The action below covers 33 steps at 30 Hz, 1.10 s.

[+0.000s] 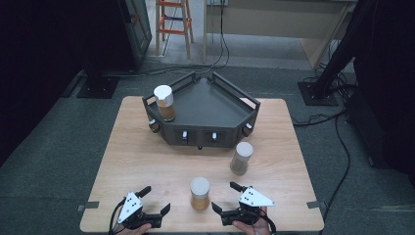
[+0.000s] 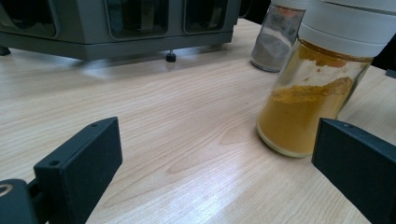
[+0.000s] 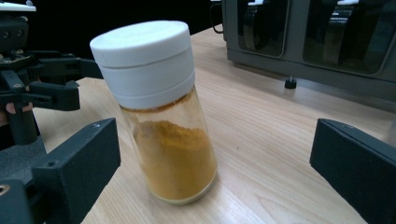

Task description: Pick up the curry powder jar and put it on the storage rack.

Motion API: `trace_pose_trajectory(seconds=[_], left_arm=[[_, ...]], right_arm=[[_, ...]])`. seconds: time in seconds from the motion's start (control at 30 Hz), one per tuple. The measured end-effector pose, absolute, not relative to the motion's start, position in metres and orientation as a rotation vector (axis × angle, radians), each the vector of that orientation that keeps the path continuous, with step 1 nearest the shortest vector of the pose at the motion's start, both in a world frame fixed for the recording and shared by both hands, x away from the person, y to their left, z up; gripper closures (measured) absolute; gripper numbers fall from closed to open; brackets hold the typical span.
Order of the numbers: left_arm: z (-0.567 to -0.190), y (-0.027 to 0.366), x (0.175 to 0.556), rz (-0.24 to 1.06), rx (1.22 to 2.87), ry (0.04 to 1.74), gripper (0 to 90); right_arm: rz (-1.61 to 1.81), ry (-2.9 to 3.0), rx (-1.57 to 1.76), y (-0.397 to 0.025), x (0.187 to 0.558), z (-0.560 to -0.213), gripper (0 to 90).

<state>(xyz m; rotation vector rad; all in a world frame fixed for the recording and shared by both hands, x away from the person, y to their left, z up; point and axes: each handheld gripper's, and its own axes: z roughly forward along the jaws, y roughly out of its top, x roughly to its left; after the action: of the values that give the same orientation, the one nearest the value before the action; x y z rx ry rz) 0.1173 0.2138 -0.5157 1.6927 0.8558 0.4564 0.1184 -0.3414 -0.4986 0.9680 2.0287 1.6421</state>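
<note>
Yellow spice jar [image 1: 199, 194] stands upright on the table [image 1: 137, 161] at the near edge, between the two grippers and touching neither. Left gripper [image 1: 150, 201]: jaws wide apart, empty, to the jar's left. Right gripper [image 1: 225, 197]: jaws wide apart, empty, just right of the jar. Grey-powder jar [image 1: 241, 158] stands farther right. Dark tray rack [image 1: 230, 105] at the far side holds a third jar [image 1: 164, 103].

Your surface [image 1: 147, 161] is evenly lit from above, with soft glare; the room's edges fall dark, and close-ups blur slightly.
</note>
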Motion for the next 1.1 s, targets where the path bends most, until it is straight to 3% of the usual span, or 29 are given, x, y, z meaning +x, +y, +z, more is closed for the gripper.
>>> trace_pose_trajectory(seconds=[1.1], left_arm=[[-0.515, 0.216, 0.117, 0.452, 1.683, 0.849, 1.6]], right_arm=[[1.639, 2.119, 0.827, -0.297, 0.143, -0.49, 1.7]])
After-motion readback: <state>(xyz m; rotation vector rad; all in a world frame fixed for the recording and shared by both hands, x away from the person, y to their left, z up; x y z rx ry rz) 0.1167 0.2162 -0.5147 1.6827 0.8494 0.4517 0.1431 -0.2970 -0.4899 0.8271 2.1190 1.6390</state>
